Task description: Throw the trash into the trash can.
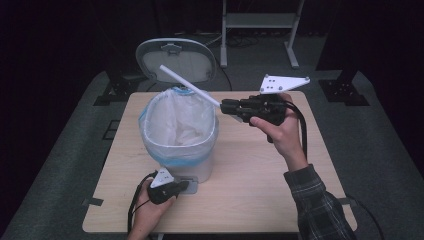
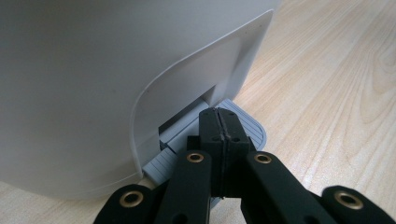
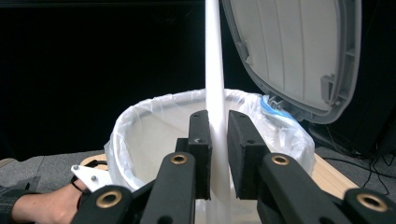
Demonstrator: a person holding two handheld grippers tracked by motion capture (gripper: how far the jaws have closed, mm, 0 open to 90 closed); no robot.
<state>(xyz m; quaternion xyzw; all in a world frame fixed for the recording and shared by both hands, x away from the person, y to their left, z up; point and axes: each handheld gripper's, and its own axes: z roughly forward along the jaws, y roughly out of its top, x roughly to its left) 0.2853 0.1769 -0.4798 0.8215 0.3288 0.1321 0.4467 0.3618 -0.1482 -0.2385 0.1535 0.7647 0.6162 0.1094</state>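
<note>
The worktop [image 1: 240,200] is pale wood with rounded corners, standing on grey floor [image 1: 60,165]. At twelve o'clock beyond it a white metal frame [image 1: 260,22] with two legs stands against the dark background. Black stand feet sit at about ten o'clock [image 1: 112,90] and two o'clock [image 1: 340,90]. Cables [image 1: 245,40] trail by the frame.

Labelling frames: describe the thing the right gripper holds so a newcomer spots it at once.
Start at the white pedal bin with the plastic liner on the wooden table, its lid standing open. Above its rim, the right gripper clamps a long white stick that slants up toward the lid. It is the one thin, straight thing there.
</note>
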